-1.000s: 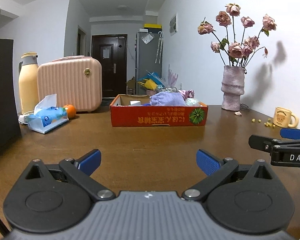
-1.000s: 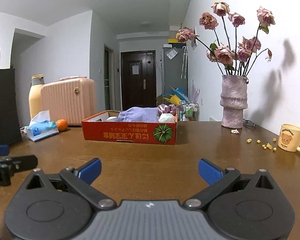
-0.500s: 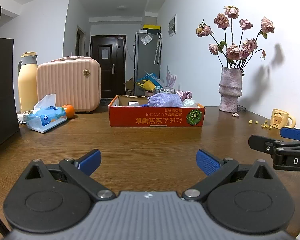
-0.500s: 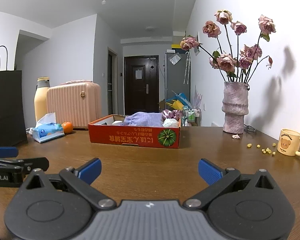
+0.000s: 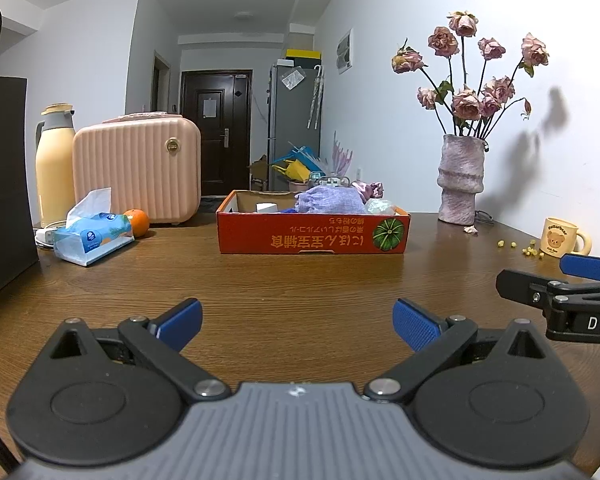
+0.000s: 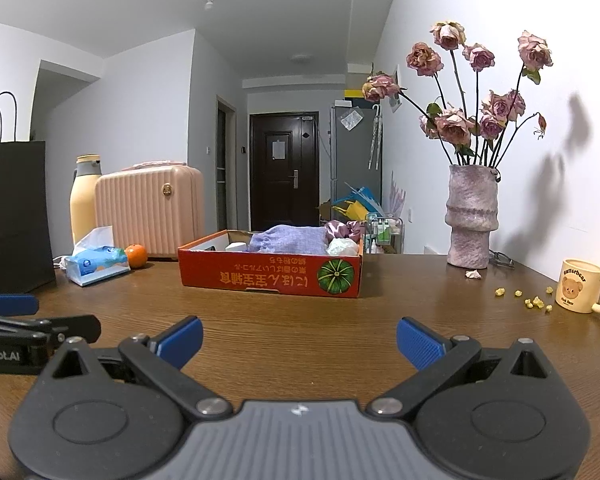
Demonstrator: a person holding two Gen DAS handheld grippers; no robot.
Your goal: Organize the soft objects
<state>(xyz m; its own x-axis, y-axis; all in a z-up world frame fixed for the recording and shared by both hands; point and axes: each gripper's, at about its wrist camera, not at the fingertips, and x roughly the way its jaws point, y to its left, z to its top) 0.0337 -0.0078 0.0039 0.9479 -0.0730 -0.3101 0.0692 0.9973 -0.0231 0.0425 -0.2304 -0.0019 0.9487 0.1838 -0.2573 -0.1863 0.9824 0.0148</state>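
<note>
Left wrist view | left gripper (image 5: pixel 296 322) and right gripper (image 6: pixel 298 340): fingers spread wide, both empty, hanging over the table (image 5: pixel 300 280) | soft objects: lilac cloth (image 5: pixel 330 201) inside red box (image 5: pixel 312 236) | advice: approach above the box's near wall, pinch a raised fold

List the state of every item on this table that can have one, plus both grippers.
left gripper: open, empty, above the table
right gripper: open, empty, above the table
red cardboard box: open-topped, holding soft items
purple cloth: bunched in the box
tissue pack: open, one tissue sticking up
thermos: upright, lid on
pink case: shut, upright
vase: upright, holding wilted roses
bear mug: upright
</note>
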